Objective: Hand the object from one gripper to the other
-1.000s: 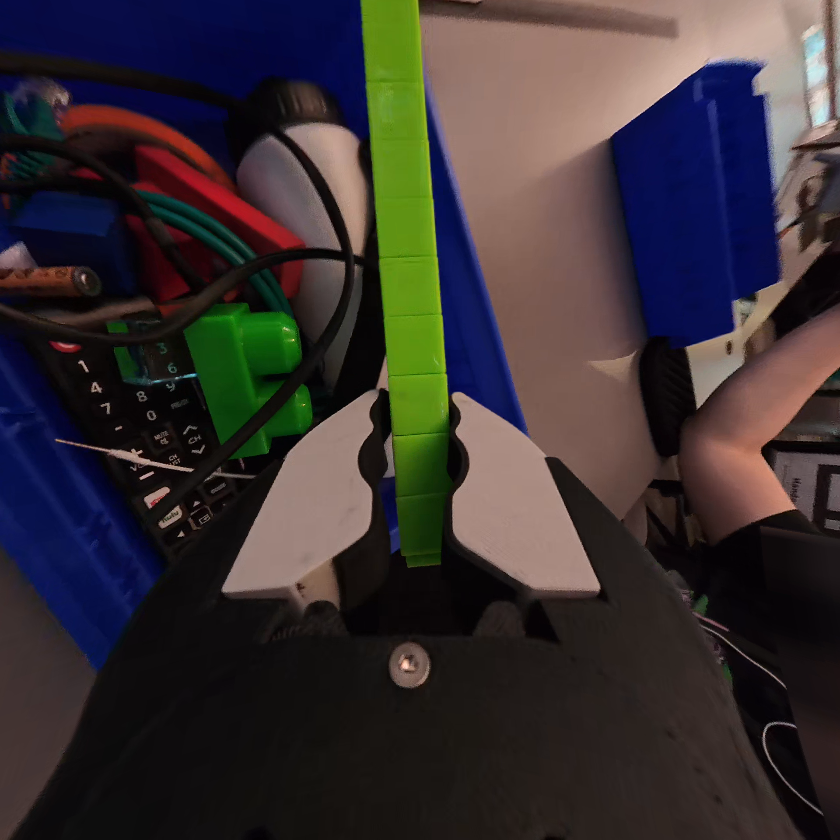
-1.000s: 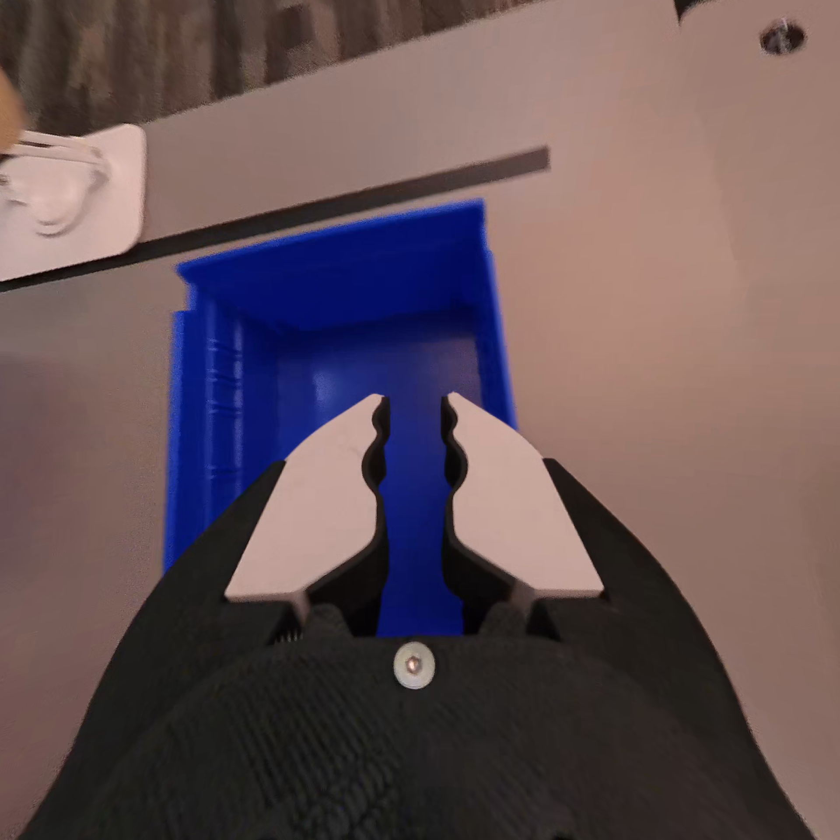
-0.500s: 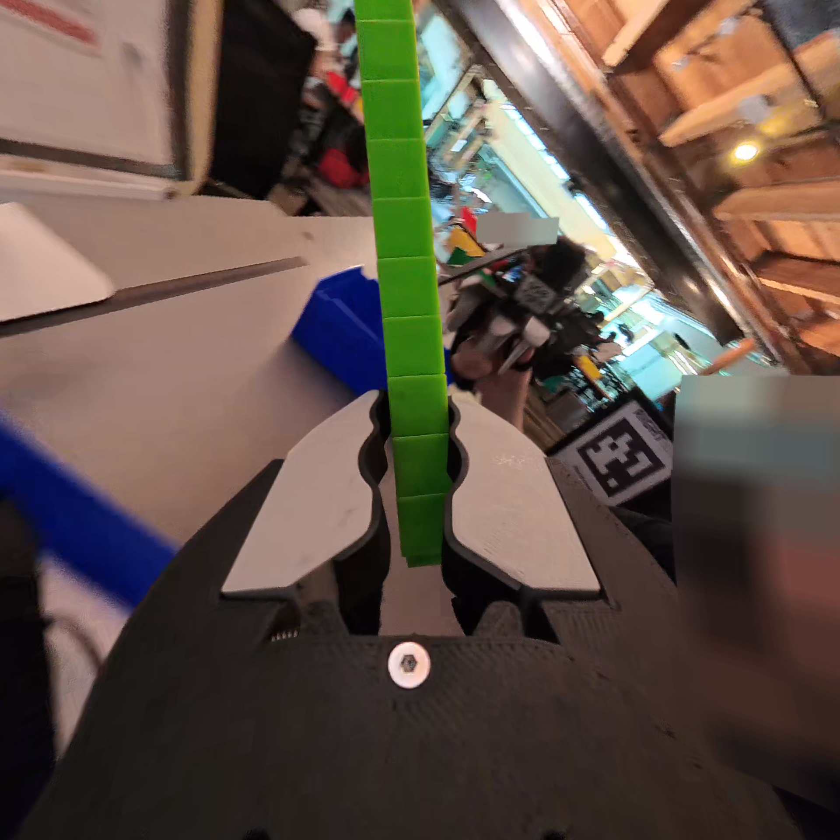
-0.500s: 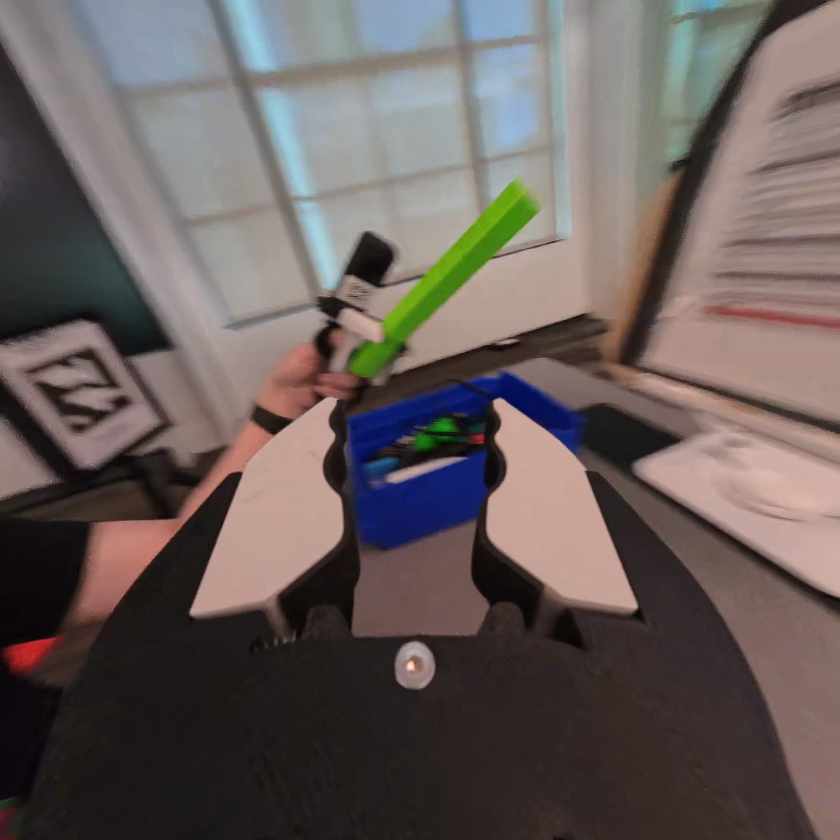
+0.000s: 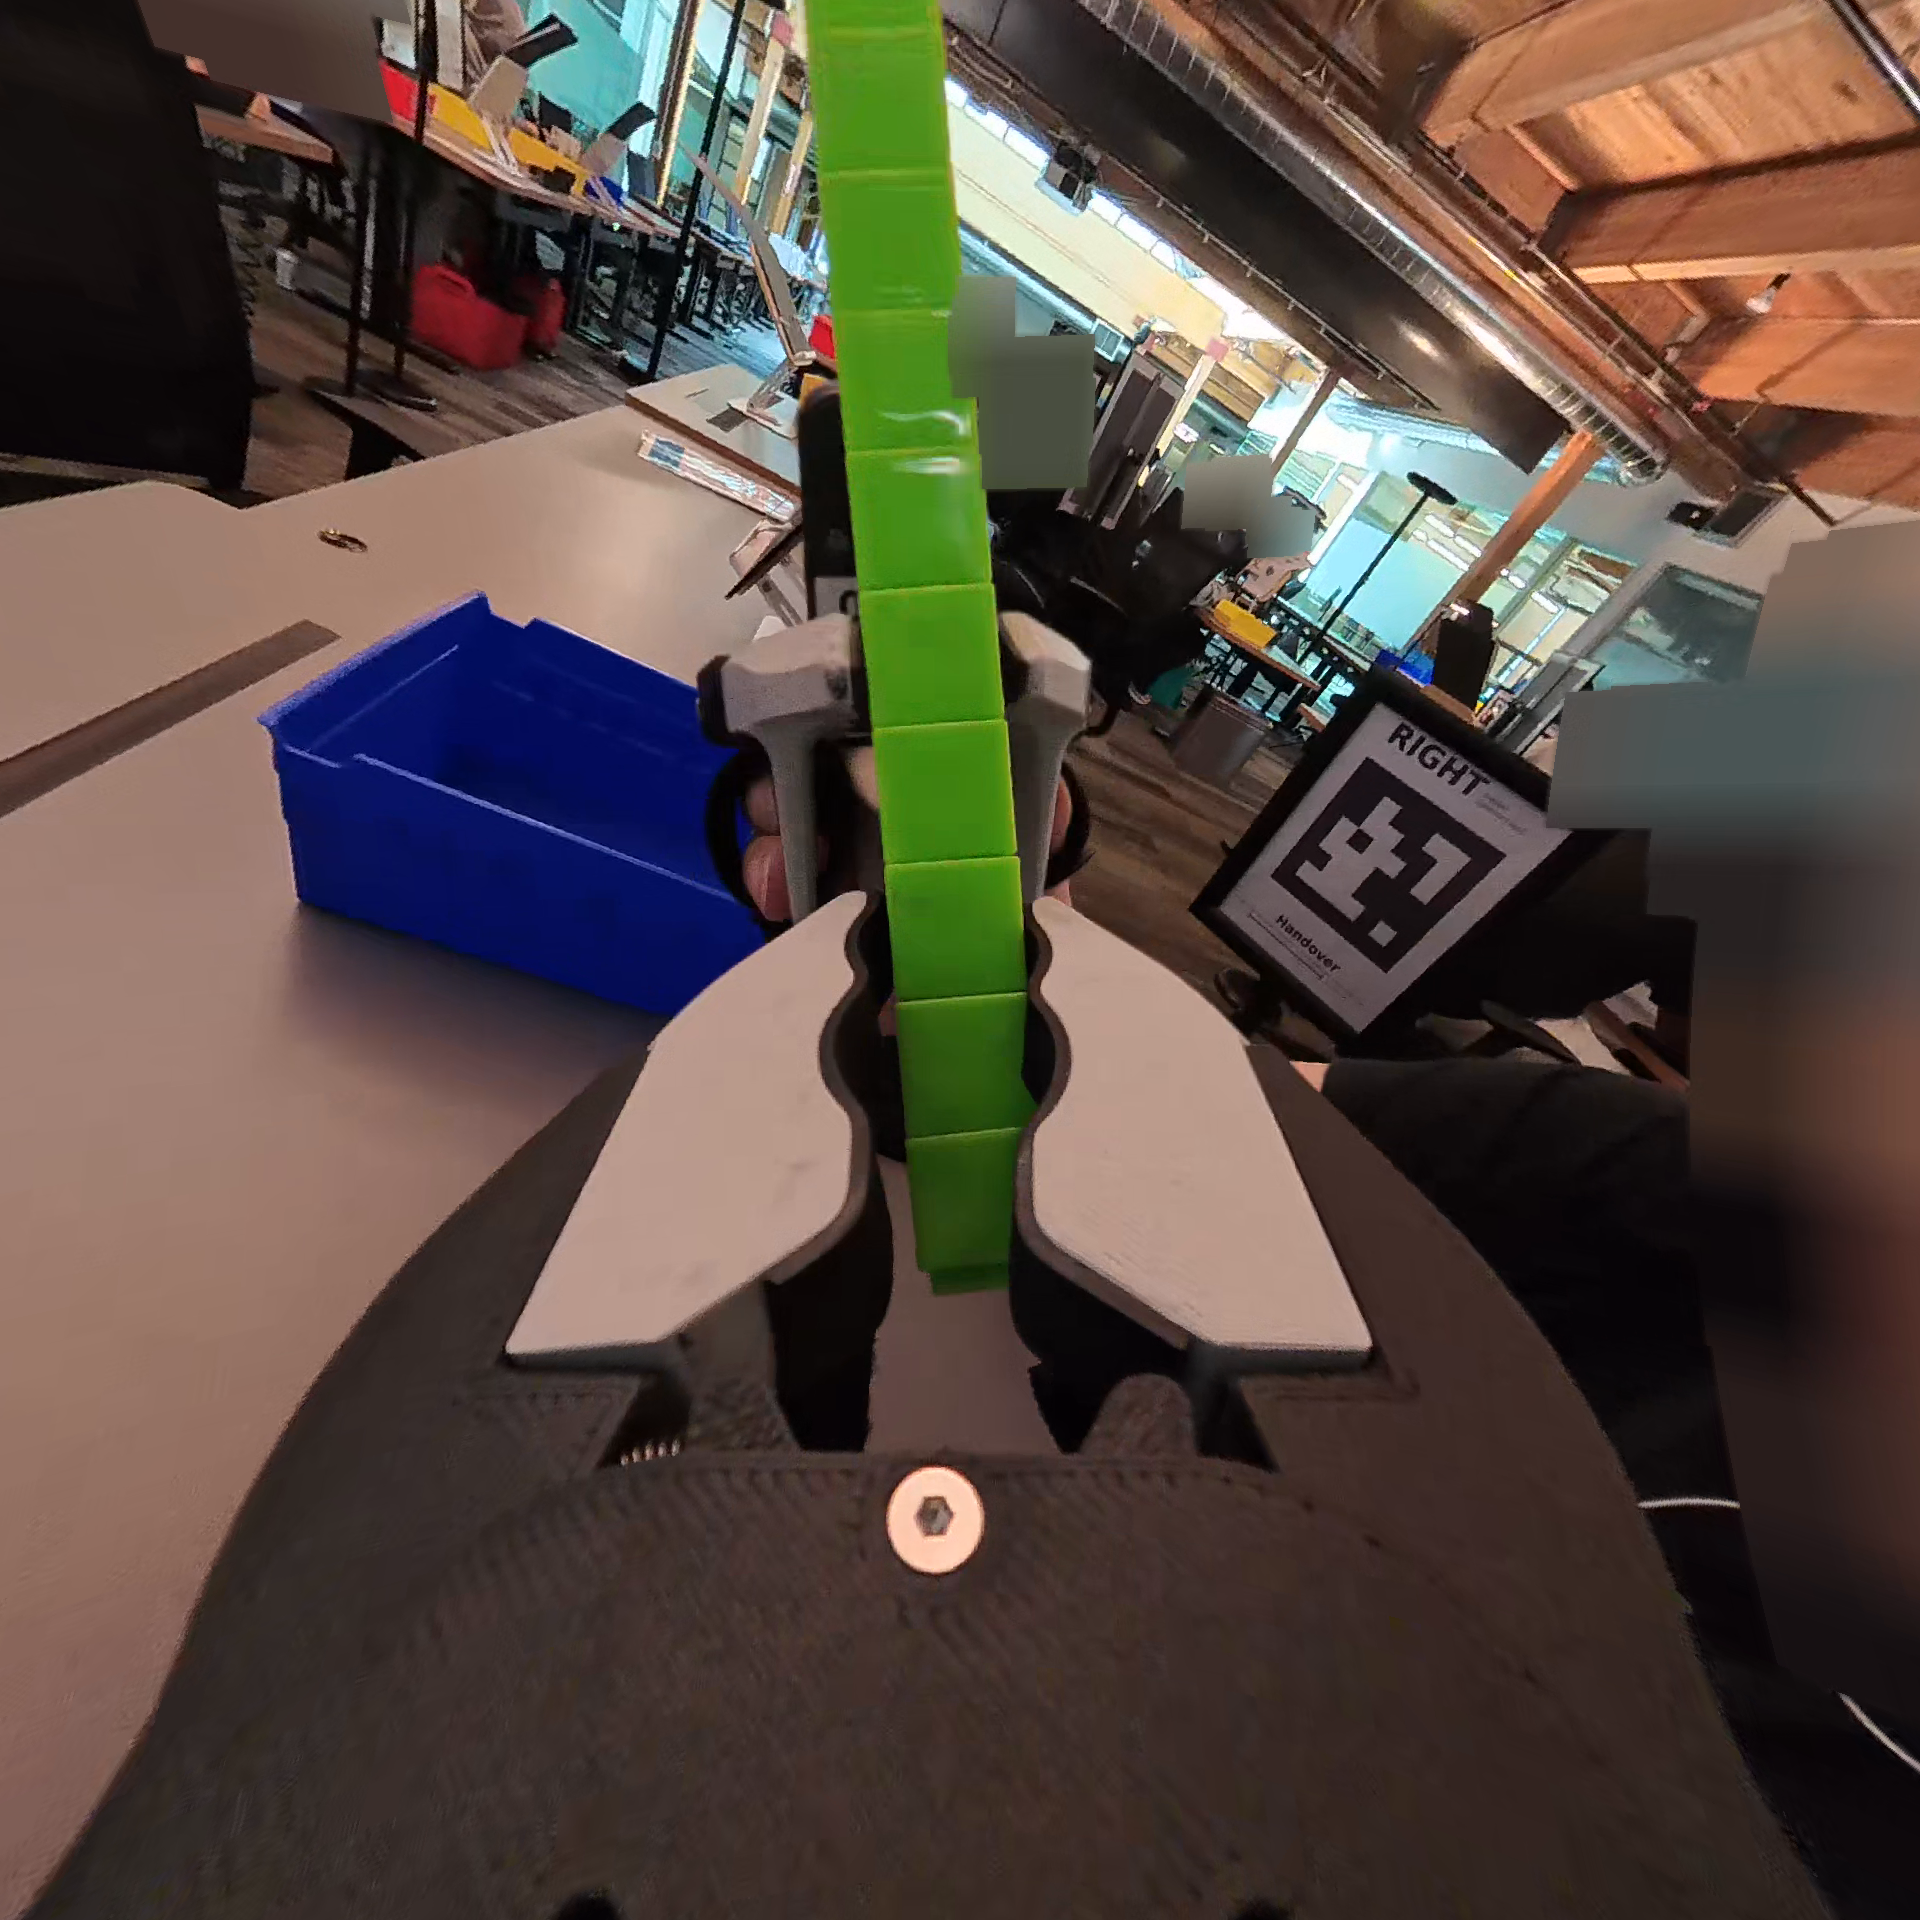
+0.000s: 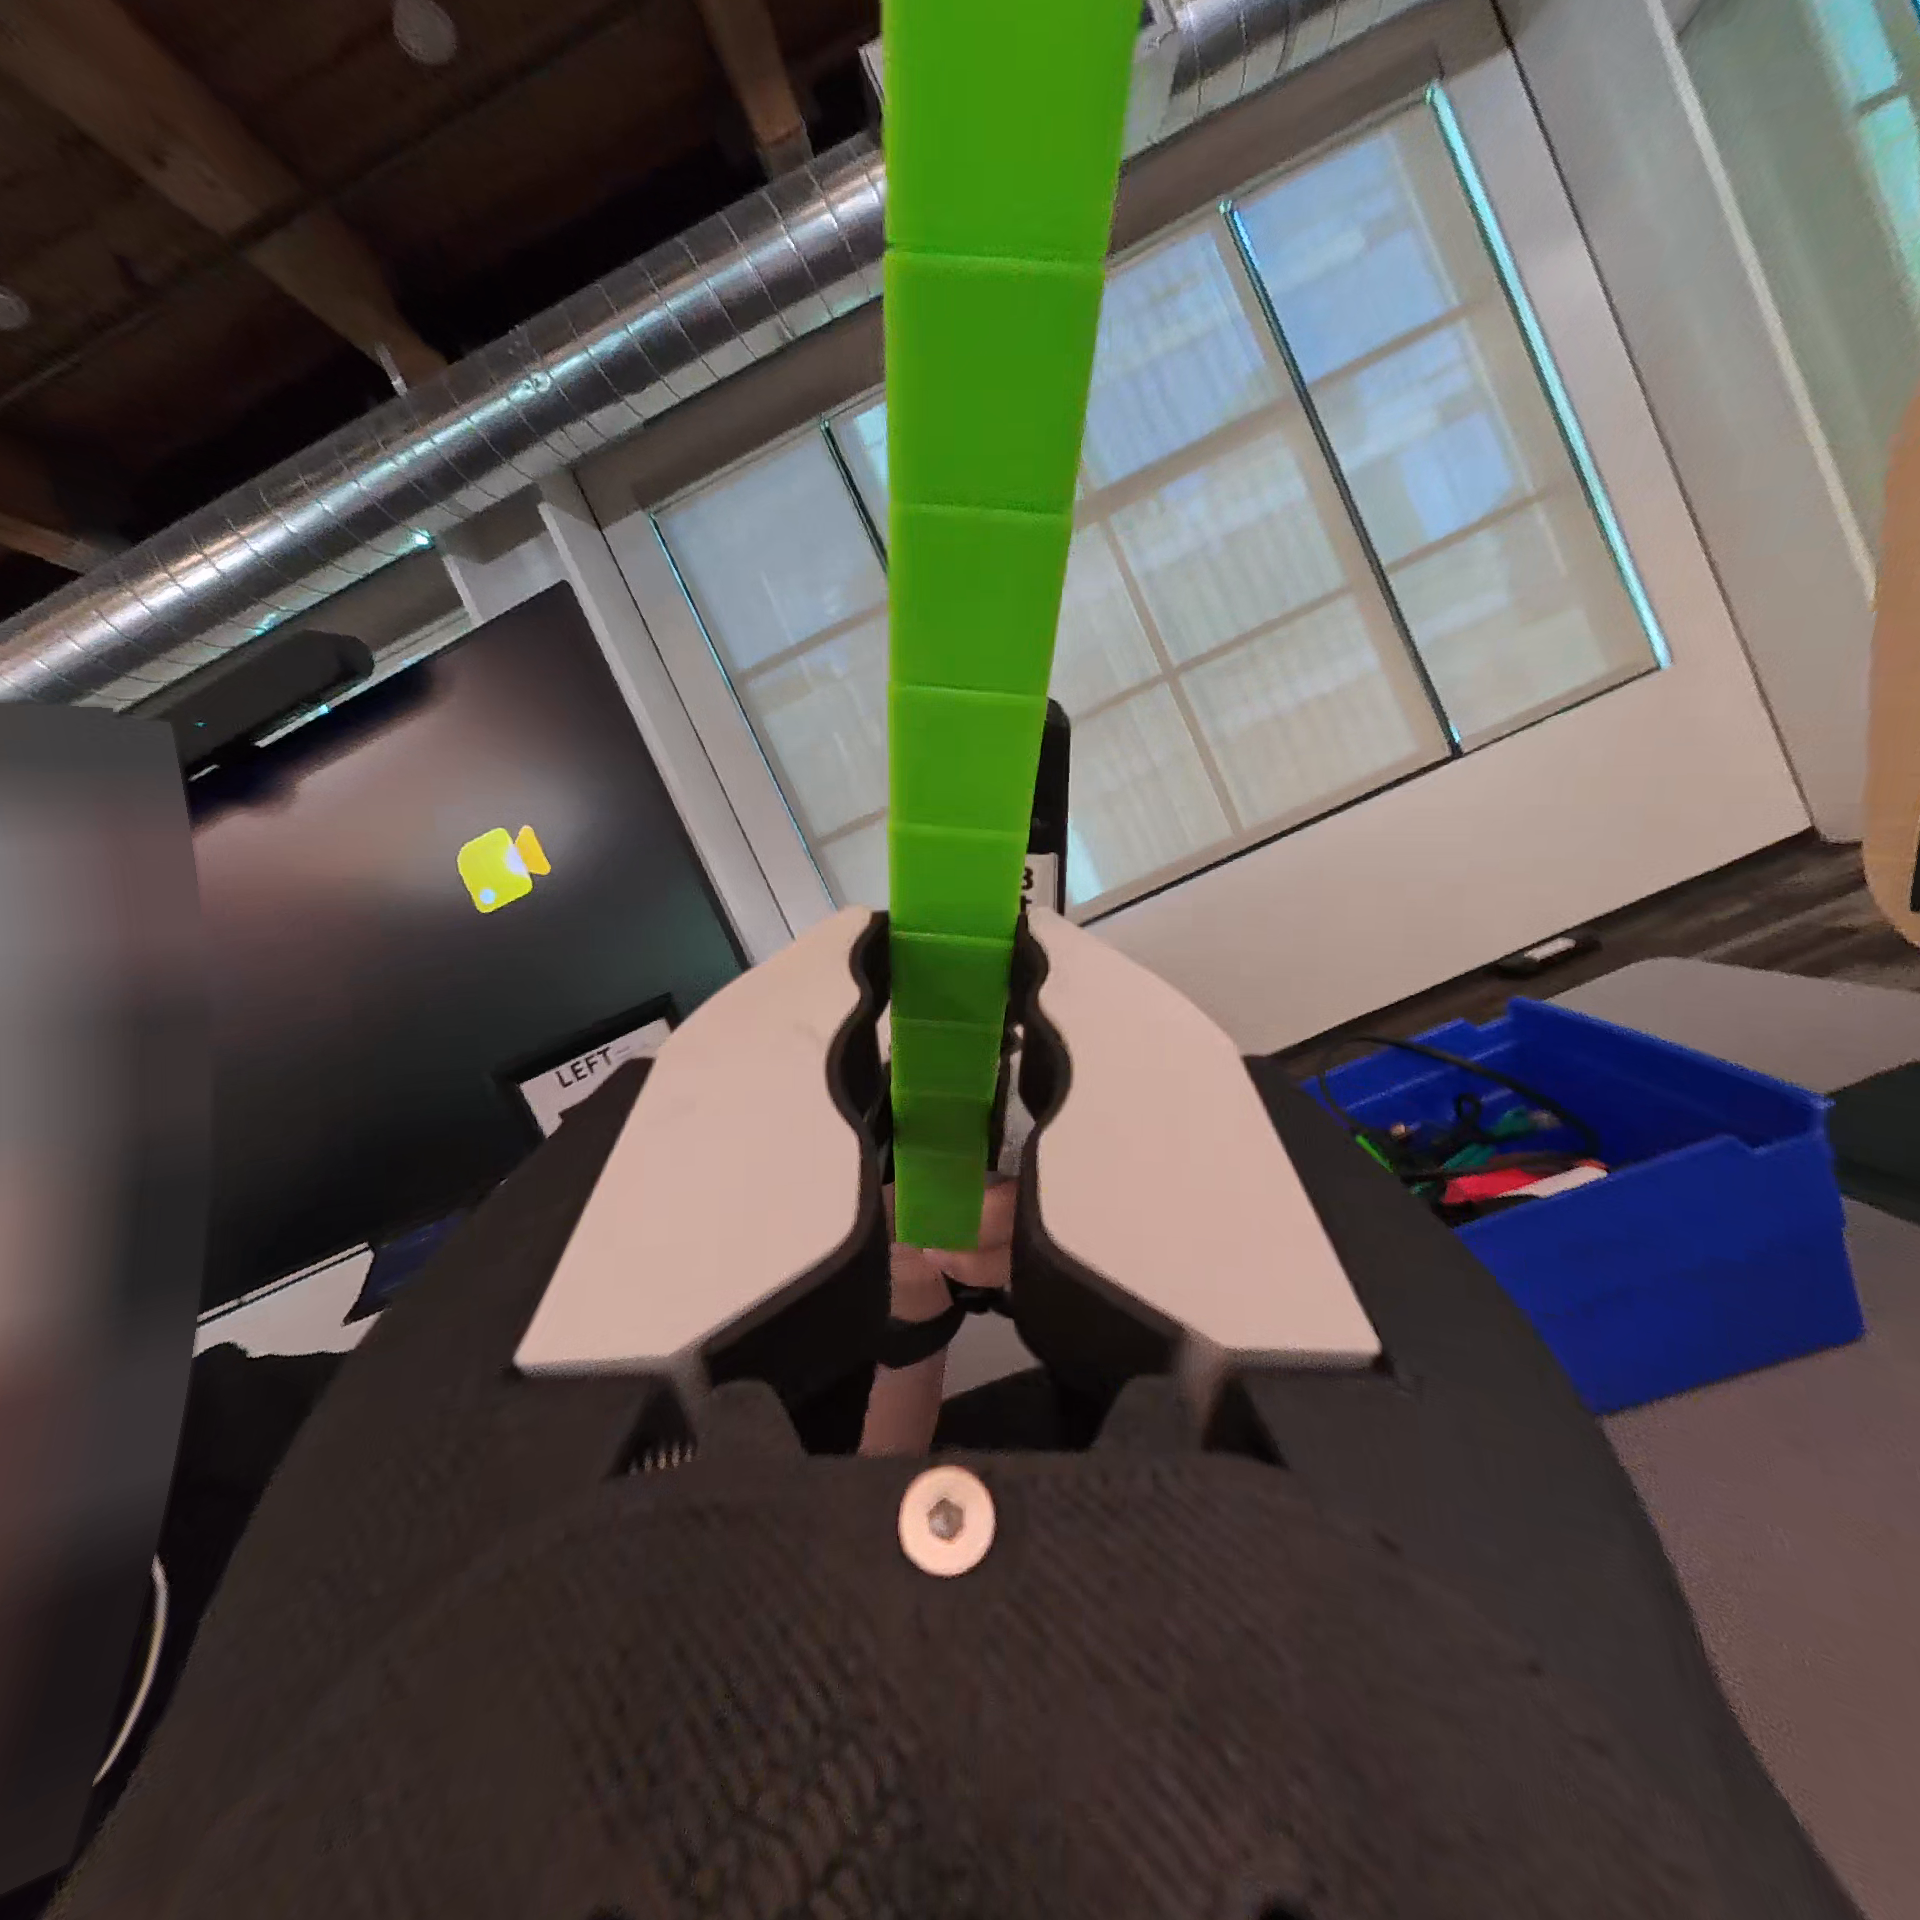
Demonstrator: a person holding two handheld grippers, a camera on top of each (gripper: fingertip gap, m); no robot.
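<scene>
A long bright green segmented bar (image 5: 935, 665) stands upright between my left gripper's (image 5: 948, 925) fingers, which are shut on its lower end. Just beyond, my right gripper (image 5: 914, 675) faces me, one grey finger on each side of the same bar, higher up. In the right wrist view the bar (image 6: 977, 623) rises out of my right gripper (image 6: 954, 935), whose fingers are closed against its sides. The left gripper is mostly hidden there; only a hand (image 6: 935, 1278) shows low between the fingers.
An empty blue bin (image 5: 499, 790) sits on the grey table (image 5: 208, 1039), left of the grippers. A blue bin (image 6: 1662, 1226) full of cables and small items stands to the right. A black-and-white marker board (image 5: 1382, 862) and a dark screen (image 6: 416, 935) stand off the table.
Both grippers swung up from the bins to face each other. The right gripper, open wide half a second ago, has closed around the green bar held by the left.
</scene>
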